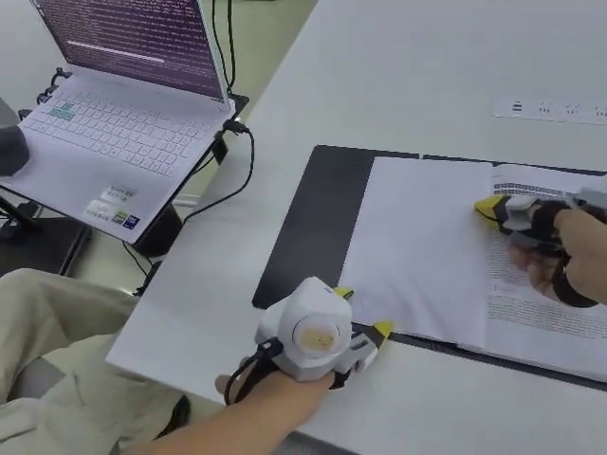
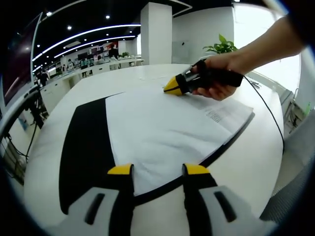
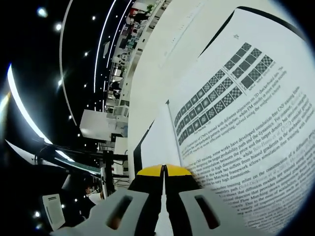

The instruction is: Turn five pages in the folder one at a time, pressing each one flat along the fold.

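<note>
Along the folder fold, right tool pressed together; left tool spread.

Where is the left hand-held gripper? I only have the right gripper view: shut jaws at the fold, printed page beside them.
Observer: The left hand-held gripper is at the near edge of the folder, by the blank left page.
Operator: Holding anything?
Observer: No. In the left gripper view its jaws stand open with nothing between them, tips over that page's near edge.
Operator: Anything else around?
Observer: An open laptop stands off the left side of the table, with its screen lit.
</note>
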The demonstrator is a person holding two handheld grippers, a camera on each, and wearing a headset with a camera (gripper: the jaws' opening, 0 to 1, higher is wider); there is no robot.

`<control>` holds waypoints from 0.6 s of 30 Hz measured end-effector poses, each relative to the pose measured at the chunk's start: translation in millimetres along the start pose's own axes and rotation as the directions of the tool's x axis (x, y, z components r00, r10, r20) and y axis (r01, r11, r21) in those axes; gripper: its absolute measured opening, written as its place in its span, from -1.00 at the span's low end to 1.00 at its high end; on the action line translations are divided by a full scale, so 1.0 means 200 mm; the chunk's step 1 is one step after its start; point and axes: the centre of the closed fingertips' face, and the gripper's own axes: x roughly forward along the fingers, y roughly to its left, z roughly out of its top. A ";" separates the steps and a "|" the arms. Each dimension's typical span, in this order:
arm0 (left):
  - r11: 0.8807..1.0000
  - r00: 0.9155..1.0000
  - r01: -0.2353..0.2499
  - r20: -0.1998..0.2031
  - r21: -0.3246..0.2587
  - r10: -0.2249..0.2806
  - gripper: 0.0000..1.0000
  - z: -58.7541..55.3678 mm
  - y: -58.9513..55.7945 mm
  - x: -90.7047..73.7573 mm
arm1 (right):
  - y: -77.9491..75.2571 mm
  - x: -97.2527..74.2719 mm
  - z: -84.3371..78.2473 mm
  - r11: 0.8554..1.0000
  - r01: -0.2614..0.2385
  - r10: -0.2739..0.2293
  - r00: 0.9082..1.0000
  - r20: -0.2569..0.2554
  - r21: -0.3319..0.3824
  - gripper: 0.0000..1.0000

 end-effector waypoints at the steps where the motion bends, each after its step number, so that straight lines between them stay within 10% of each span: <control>1: 1.000 1.000 0.000 0.000 0.000 0.000 -0.23 0.00 0.00 0.00 | 0.00 0.01 0.02 1.000 0.003 -0.003 1.000 0.007 -0.003 -1.00; 18: 1.000 1.000 0.000 0.016 -0.001 0.000 -0.23 -0.01 0.02 0.01 | 0.01 0.20 0.28 0.992 -0.033 0.011 0.983 0.182 0.119 -1.00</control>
